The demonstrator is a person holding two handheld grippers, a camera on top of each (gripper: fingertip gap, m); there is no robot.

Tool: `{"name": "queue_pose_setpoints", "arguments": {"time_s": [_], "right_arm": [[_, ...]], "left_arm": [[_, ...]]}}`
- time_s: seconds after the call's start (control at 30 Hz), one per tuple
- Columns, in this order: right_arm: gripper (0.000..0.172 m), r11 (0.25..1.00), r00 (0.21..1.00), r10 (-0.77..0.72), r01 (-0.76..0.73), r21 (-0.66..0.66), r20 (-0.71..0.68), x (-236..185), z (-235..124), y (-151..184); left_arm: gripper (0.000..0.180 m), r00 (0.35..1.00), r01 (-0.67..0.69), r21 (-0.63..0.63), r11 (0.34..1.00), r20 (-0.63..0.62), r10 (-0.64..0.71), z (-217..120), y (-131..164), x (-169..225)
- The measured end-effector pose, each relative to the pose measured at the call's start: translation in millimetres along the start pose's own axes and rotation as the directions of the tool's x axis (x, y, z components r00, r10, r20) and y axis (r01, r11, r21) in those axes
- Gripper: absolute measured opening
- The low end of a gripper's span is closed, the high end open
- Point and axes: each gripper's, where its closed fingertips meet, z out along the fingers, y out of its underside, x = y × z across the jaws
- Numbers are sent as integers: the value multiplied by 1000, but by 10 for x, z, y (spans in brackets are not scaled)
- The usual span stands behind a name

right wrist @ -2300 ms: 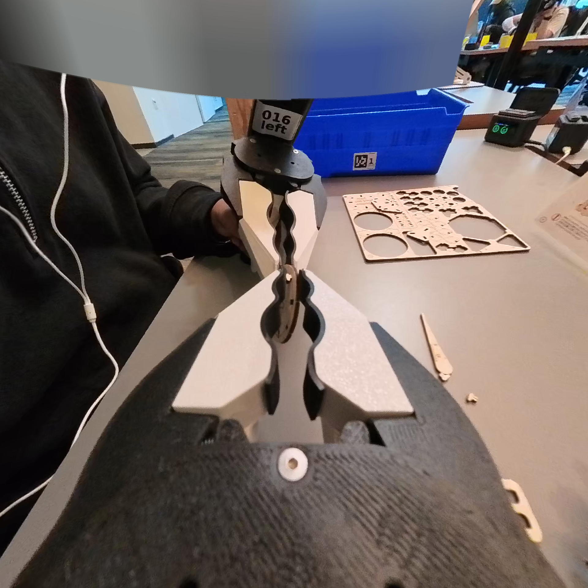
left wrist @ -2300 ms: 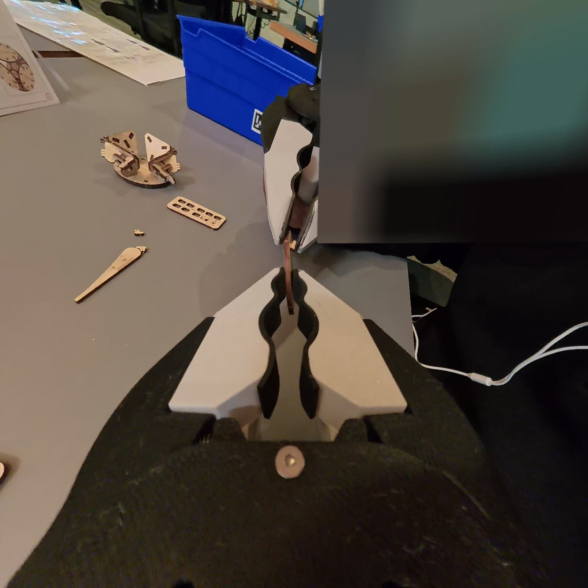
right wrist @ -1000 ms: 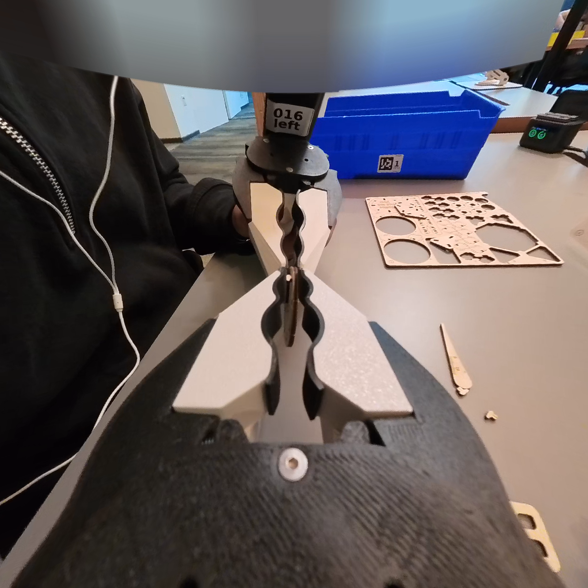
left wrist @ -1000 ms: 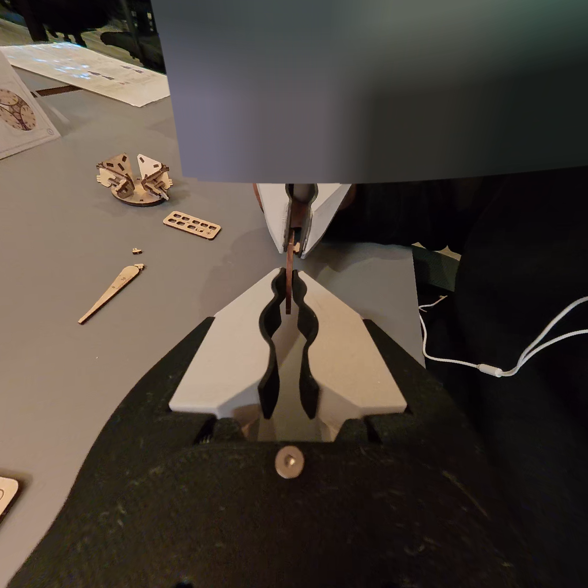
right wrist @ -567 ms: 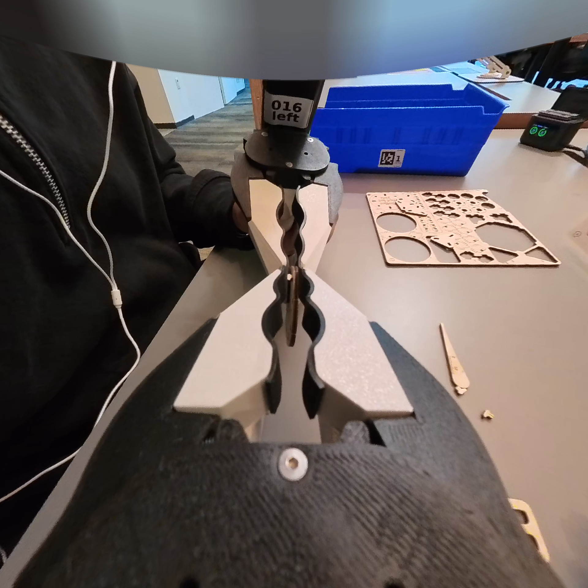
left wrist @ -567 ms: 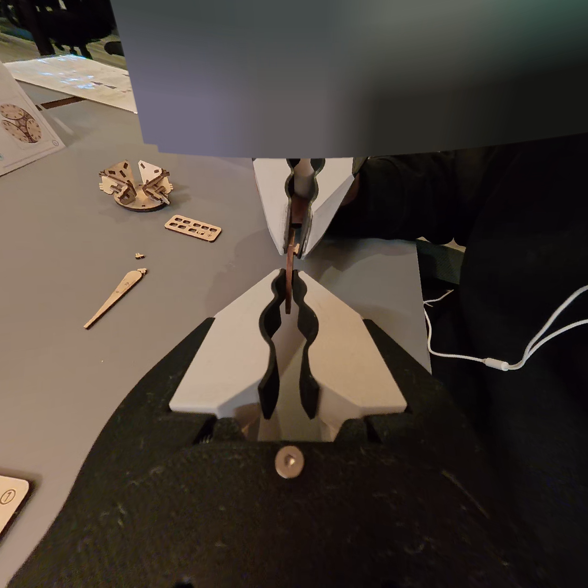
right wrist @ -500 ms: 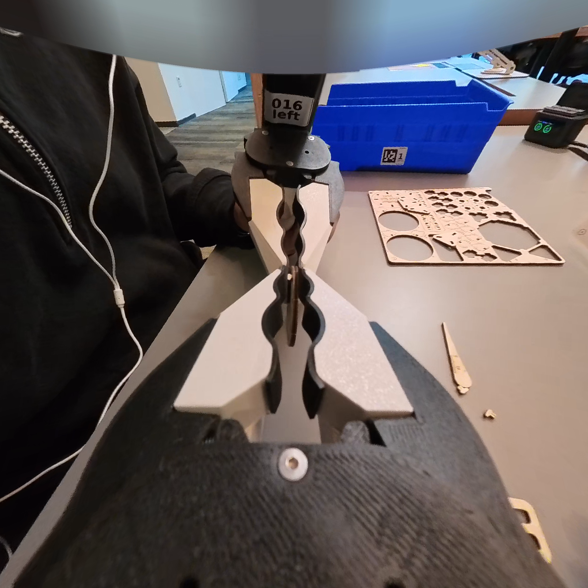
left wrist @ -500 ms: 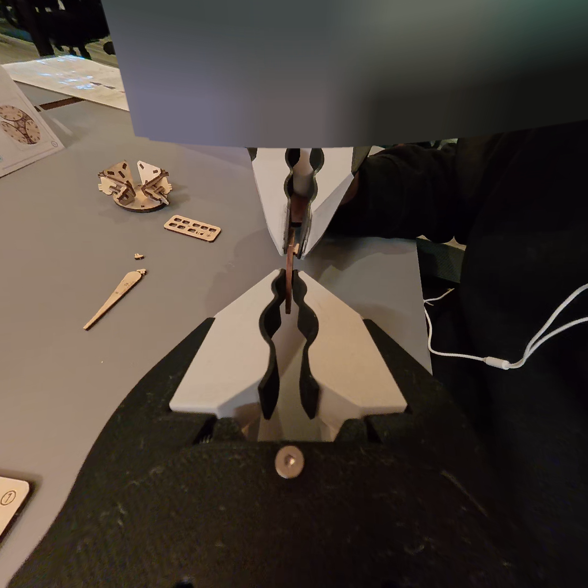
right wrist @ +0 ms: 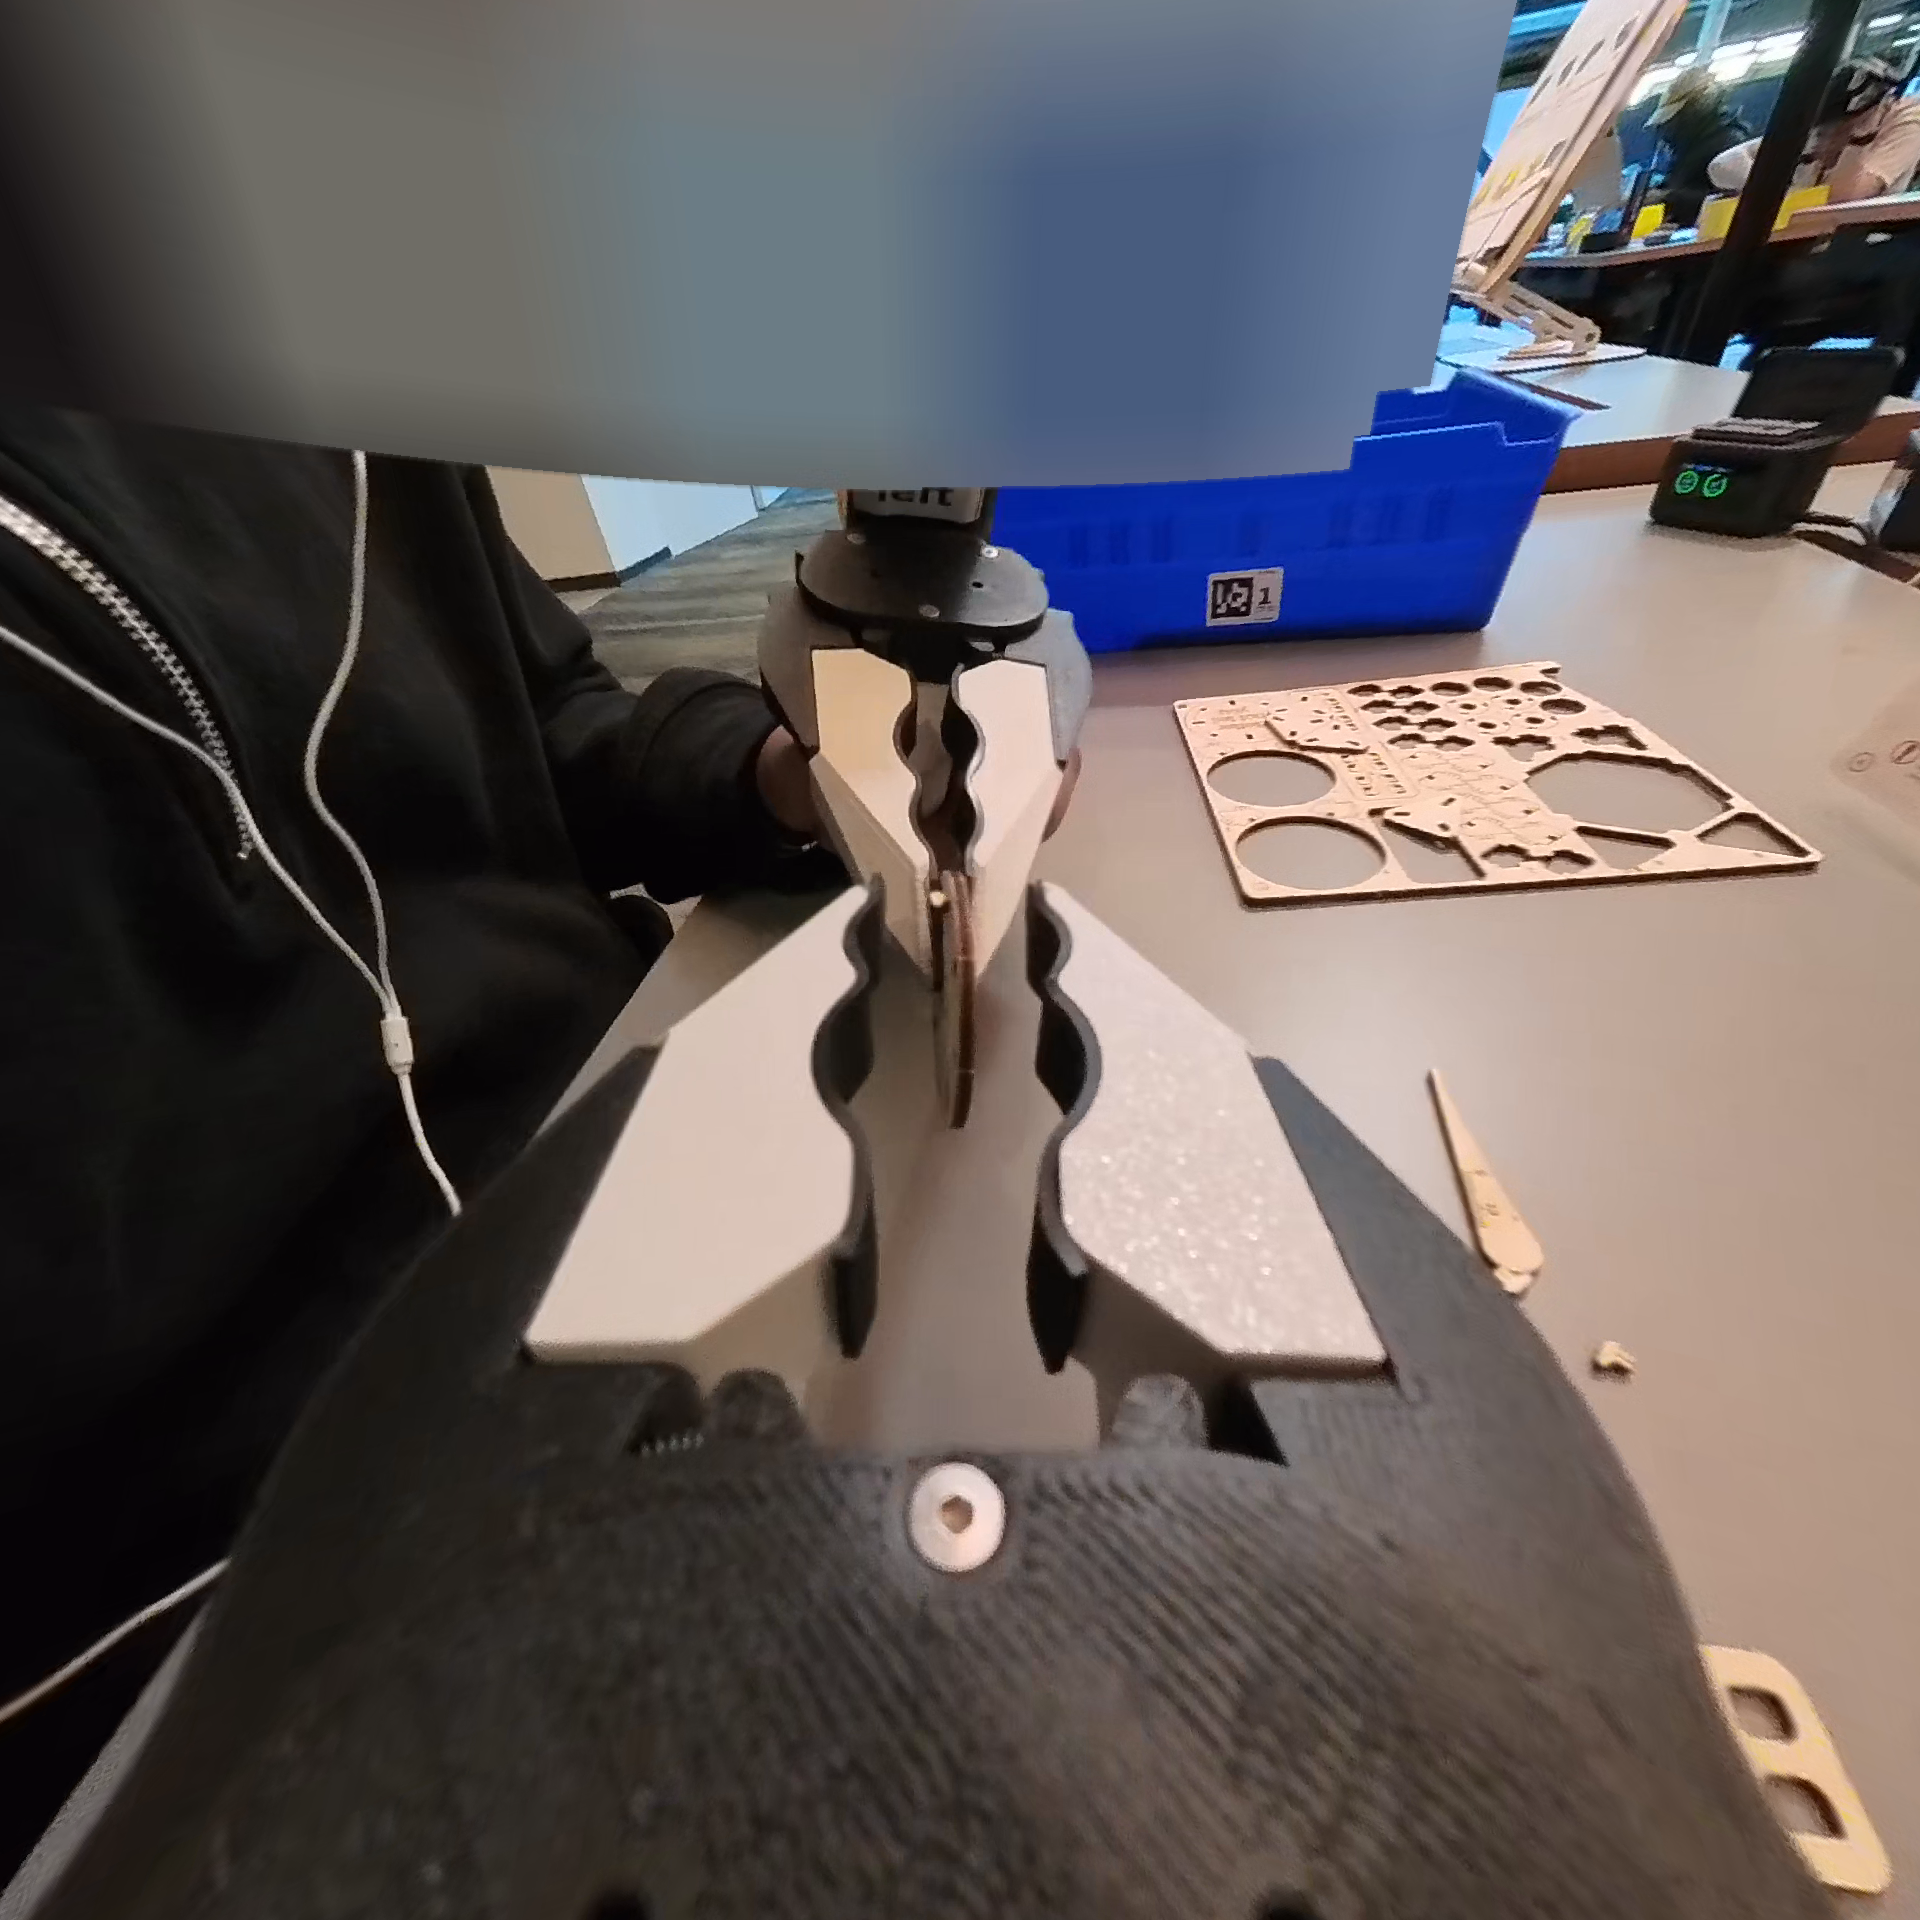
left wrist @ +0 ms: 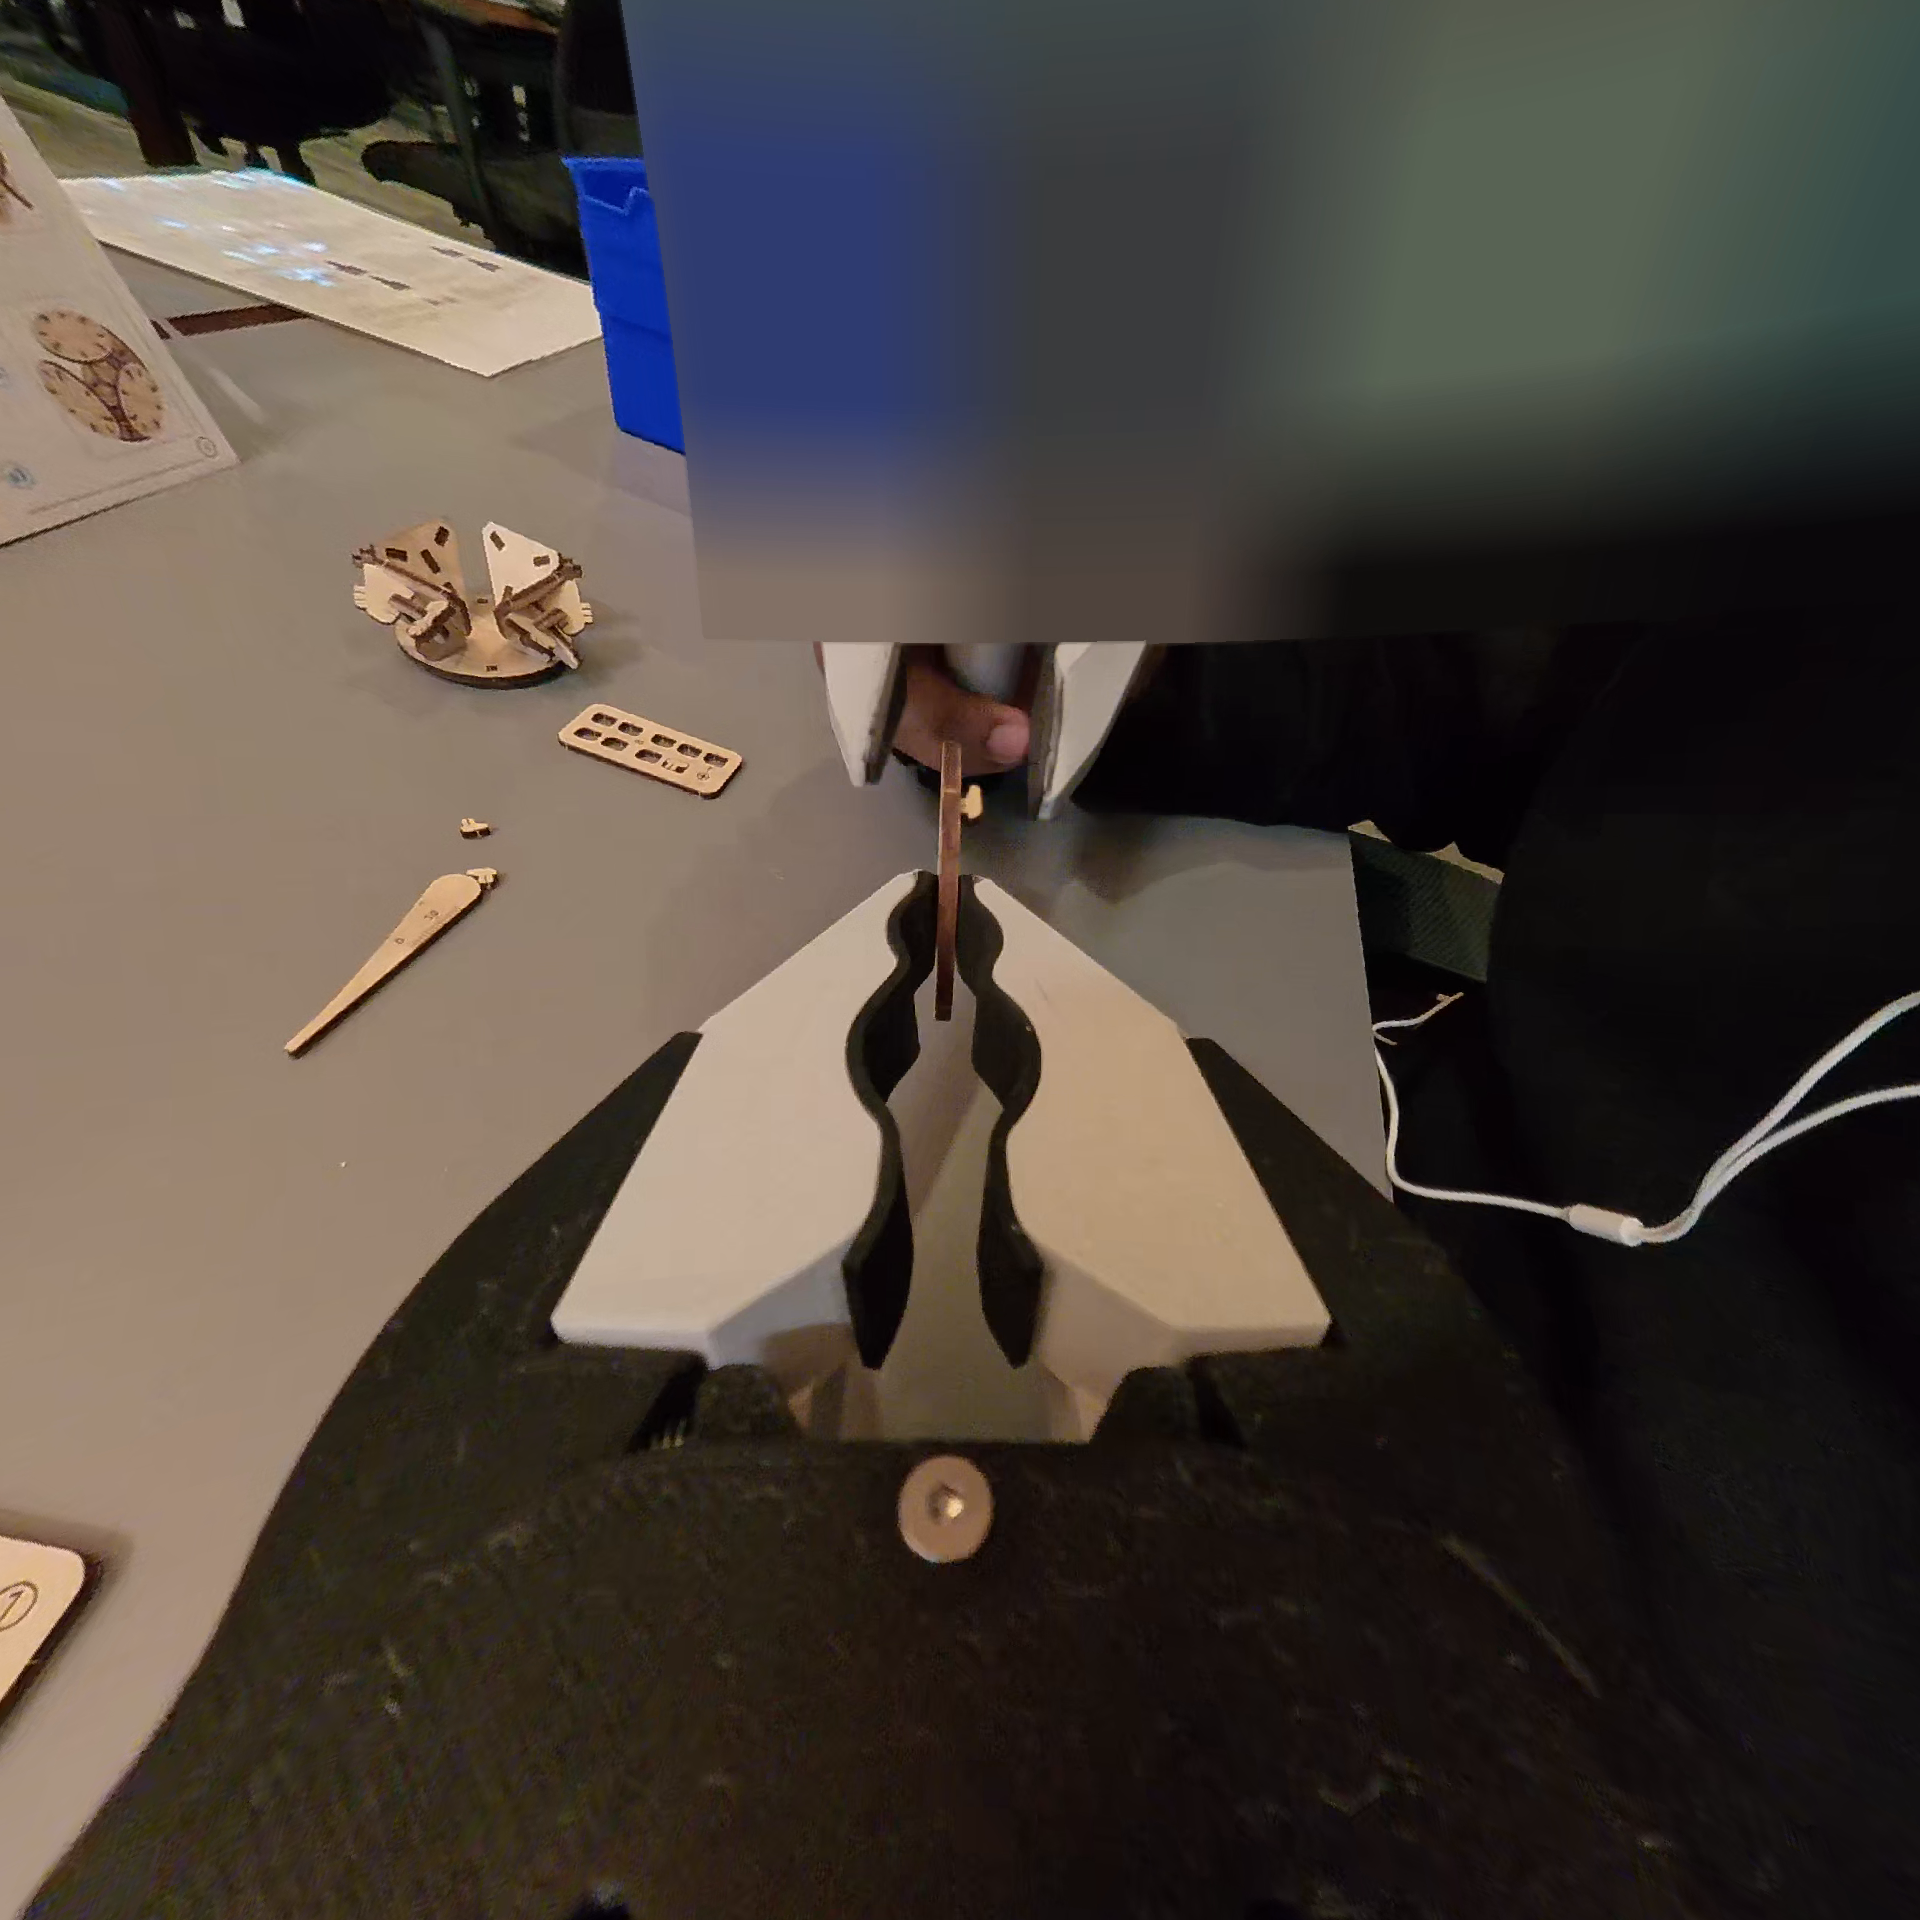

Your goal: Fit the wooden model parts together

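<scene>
Pinching a thin round wooden disc point(left wrist: 945, 883) edge-on, left gripper point(left wrist: 943, 883) clenched, right gripper point(right wrist: 951, 914) spread clear.

On the grey surface point(left wrist: 187, 1195) I see a small round wooden assembly point(left wrist: 473, 613), a slotted wooden strip point(left wrist: 649, 748) beside it and a tapered wooden pointer point(left wrist: 390, 961) with two tiny bits near its wide end. In my right wrist view a punched-out wooden sheet point(right wrist: 1486, 790) lies flat before a blue bin point(right wrist: 1351, 540). A dark charger box point(right wrist: 1766, 457) with green lights sits farther back, and printed sheets point(left wrist: 312, 270) lie at the far edge.
</scene>
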Motion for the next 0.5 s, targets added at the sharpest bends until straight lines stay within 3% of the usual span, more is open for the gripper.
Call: {"name": "queue_pose_setpoints", "arguments": {"time_s": [0.23, 0.5], "right_arm": [[2, 999, 999, -32, 32, -31, 10, -41, 17, 43], [0, 999, 1000, -8, 8, -31, 5, -18, -2, 24]], "left_arm": [[0, 999, 22, 31, 999, -44, -21, -15, -40, 46], [6, 1000, -22, 108, 994, -10, 23, -62, -155, 43]]}}
